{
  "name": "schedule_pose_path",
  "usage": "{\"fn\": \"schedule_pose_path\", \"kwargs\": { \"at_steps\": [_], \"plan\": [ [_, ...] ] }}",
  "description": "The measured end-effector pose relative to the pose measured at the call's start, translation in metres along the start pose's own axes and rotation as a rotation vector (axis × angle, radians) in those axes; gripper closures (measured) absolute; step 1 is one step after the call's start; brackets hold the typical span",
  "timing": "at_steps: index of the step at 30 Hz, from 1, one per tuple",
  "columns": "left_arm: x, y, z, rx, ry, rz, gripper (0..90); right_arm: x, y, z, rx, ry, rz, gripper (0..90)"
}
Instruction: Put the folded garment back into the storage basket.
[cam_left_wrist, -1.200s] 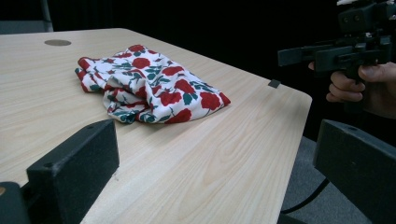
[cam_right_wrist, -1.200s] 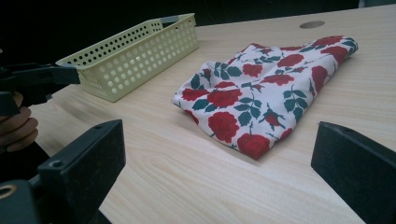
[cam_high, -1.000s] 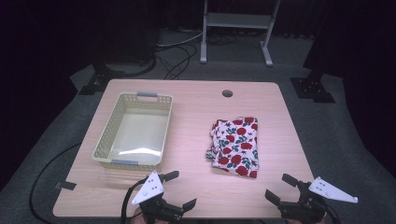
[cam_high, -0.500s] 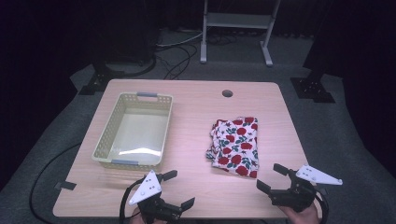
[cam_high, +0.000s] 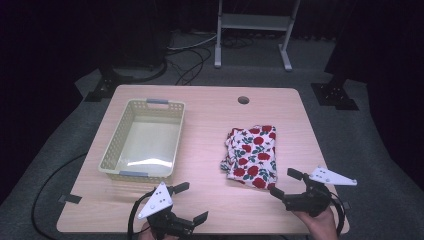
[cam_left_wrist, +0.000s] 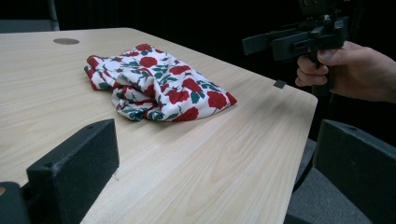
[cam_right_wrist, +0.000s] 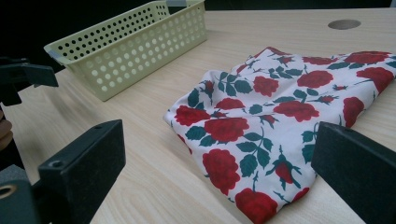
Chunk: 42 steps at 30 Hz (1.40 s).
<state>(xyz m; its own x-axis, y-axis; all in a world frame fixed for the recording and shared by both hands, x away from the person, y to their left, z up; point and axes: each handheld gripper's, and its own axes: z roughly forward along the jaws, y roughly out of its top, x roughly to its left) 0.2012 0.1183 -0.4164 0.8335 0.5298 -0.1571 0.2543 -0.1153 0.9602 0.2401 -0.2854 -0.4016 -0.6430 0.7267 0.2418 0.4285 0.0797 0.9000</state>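
- One rose-print cloth (cam_high: 252, 155) lies folded on the desk (cam_high: 210, 120), right of centre.
- One empty basket (cam_high: 145, 139) sits to its left.
- Two grippers: right gripper (cam_high: 288, 183) near the cloth's corner, jaws released; left gripper (cam_high: 191, 202) also released.

A light wooden table (cam_high: 210, 200) carries a pale green basket (cam_high: 111, 155) and folded rose-print cloth (cam_high: 252, 154).

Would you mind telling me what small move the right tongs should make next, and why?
Probably ease the right tongs forward and down onto the near corner of the rose-print cloth. Their jaws stand open and aimed at it, close but not touching, and the cloth lies loose on the table beside the basket.
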Motion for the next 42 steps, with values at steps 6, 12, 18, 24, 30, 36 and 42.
{"fn": "schedule_pose_path", "kwargs": {
  "at_steps": [6, 12, 18, 24, 30, 36, 42],
  "plan": [
    [0.000, 0.000, 0.000, 0.003, 0.000, 0.002, 0.0, -0.004, 0.006, 0.012, 0.027, 0.009, -0.010, 2.3],
    [0.001, 0.000, 0.000, 0.000, 0.003, -0.001, 0.0, -0.006, 0.014, 0.020, 0.033, 0.012, -0.017, 2.3],
    [0.001, 0.000, 0.000, 0.003, 0.003, 0.001, 0.0, -0.010, 0.020, 0.026, 0.036, 0.008, -0.014, 2.3],
    [0.000, 0.000, 0.000, 0.005, 0.002, 0.007, 0.0, -0.014, 0.028, 0.036, 0.051, 0.006, -0.011, 2.3],
    [0.000, 0.000, 0.000, 0.006, 0.001, 0.009, 0.0, -0.018, 0.037, 0.052, 0.082, -0.005, -0.017, 2.3],
    [0.001, 0.000, 0.000, 0.004, 0.005, 0.006, 0.0, -0.026, 0.038, 0.067, 0.115, -0.011, 0.000, 2.3],
    [0.001, 0.000, 0.000, 0.005, 0.002, 0.005, 0.0, -0.033, 0.043, 0.077, 0.157, -0.029, 0.019, 2.3]
  ]
}}
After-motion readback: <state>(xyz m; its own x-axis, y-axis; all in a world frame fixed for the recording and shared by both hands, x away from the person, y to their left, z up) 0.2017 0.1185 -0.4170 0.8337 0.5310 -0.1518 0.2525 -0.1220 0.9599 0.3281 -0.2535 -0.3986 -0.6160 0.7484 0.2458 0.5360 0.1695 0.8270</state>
